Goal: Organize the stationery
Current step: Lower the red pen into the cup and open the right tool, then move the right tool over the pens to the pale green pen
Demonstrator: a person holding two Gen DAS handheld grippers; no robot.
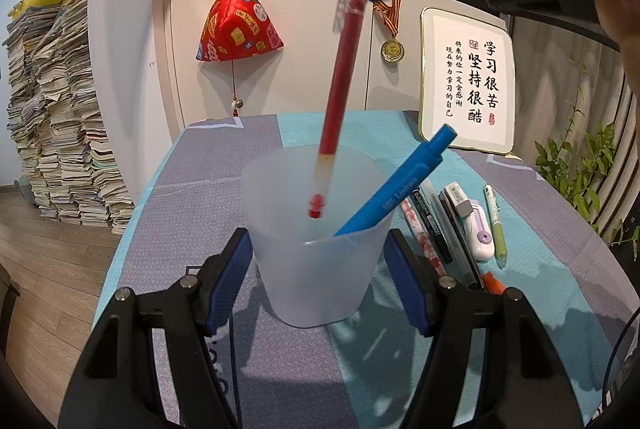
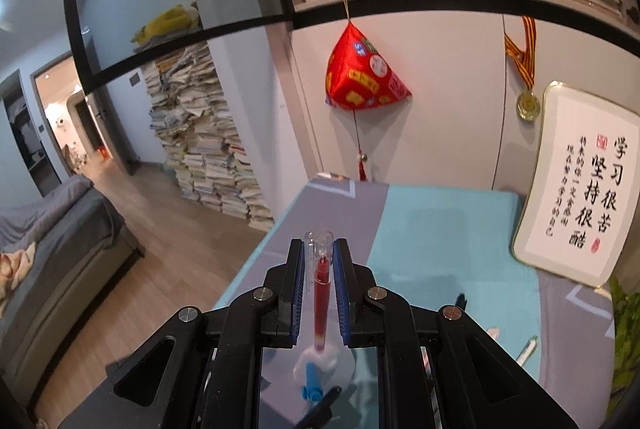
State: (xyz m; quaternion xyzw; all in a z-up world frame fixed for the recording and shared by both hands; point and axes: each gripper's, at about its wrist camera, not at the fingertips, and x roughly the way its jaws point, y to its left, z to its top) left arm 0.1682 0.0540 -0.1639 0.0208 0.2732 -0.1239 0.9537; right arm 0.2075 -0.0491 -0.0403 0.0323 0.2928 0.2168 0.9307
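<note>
The right hand-held gripper (image 2: 318, 261) is closed narrowly on the clip end of a red gel pen (image 1: 340, 97). The pen hangs tip-down and slightly tilted, with its red tip just inside the mouth of the translucent plastic cup (image 1: 316, 249). The left hand-held gripper (image 1: 318, 277) stands wide, one blue pad on each side of the cup. Whether the pads press the cup wall cannot be told from the left wrist view.

Judgement on the step in hand: the pen is being put into the cup. It would go best lowered further, towards the cup's left side and clear of the blue pen (image 1: 400, 185), before the jaws part. Dropped from this height, the pen could bounce off the rim. The cup looks light and thin-walled, so bracing by the left gripper is advisable.

Materials: the cup is frosted, tapered and smooth, wider at the rim than at the base. The red pen has a round, slim barrel, a clear section near the tip and a clear clip. The blue pen is opaque plastic with printed lettering and leans on the cup's right rim. To the right of the cup, on the woven grey and teal cloth of the bench (image 1: 172, 229), lie further pens (image 1: 432, 229), a lilac correction tape (image 1: 482, 233) and a green pen (image 1: 496, 225), all unsorted.
</note>
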